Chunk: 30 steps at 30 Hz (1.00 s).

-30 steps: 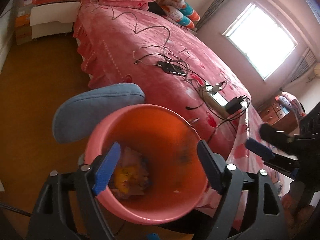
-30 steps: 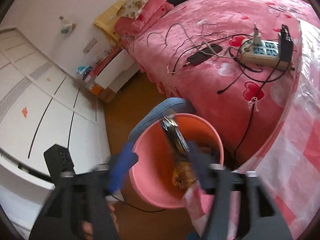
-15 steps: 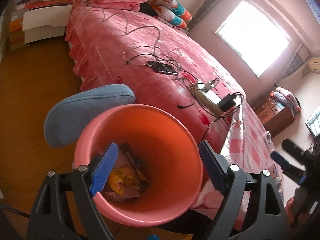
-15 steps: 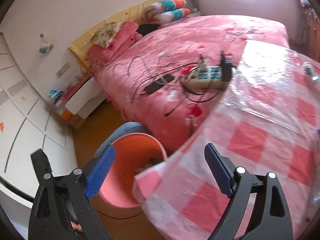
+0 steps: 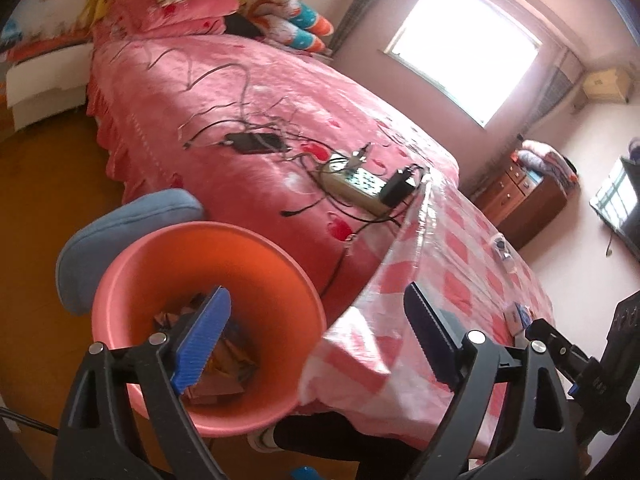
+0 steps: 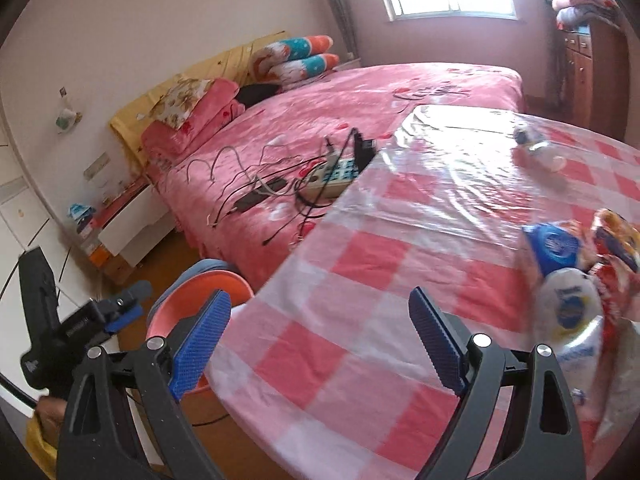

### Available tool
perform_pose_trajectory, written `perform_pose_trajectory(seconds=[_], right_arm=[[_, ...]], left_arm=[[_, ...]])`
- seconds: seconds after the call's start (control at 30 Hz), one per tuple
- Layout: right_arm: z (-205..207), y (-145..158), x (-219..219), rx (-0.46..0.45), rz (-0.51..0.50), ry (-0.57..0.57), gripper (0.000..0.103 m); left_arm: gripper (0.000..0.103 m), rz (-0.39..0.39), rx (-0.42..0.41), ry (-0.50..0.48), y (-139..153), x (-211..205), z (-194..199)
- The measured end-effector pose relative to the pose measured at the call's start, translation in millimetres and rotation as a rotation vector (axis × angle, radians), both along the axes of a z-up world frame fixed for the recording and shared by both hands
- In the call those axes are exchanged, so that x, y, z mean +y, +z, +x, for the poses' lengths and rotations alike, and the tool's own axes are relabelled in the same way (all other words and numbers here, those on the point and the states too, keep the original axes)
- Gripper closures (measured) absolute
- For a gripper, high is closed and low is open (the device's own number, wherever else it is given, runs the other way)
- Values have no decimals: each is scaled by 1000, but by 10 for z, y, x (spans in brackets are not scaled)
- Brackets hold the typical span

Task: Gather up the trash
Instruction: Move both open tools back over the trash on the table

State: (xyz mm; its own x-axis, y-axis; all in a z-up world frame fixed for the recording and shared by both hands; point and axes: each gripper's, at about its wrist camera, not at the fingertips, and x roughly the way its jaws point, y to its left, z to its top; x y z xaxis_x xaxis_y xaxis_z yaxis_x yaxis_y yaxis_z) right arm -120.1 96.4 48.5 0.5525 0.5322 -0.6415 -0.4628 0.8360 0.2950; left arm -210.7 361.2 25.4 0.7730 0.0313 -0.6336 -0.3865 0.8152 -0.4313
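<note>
Both jaws apart, nothing between them; left gripper (image 5: 316, 340) has just been opening, over the bin (image 5: 208, 312) (wrappers already in the bottom). Right gripper (image 6: 320, 336) faces the table (image 6: 360, 280); next trash is the wrapper pile (image 6: 580, 280) at right. Swing right, pinch one wrapper edge. Labels too blurred to read.

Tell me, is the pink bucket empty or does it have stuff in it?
Not empty. The pink bucket has crumpled wrappers lying at its bottom.
</note>
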Motion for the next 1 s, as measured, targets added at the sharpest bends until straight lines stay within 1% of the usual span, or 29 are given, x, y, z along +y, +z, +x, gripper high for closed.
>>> perform_pose_trajectory(seconds=[0.2,0.37,0.53,0.7,0.83,1.0], right_arm=[[-28,45,-356,-30,32,-32,13],[-51,98,-633,-69,59,-58,13],[-38,138,-897,-78,93,-82,13],[13,169,-1250,-86,122,-141,13],[79,203,-1607,-89,152,-215,13],[154,275,-2086,-128,138,-331,13]], left_arm=[[12,78,-15,-44,262,-349,62],[12,139,-9,-94,448,-667,154],[12,188,2,-151,597,-976,276],[12,238,5,-201,784,-1330,461],[12,231,-5,-255,940,-1671,697],[12,163,4,-324,1053,-2107,1162]])
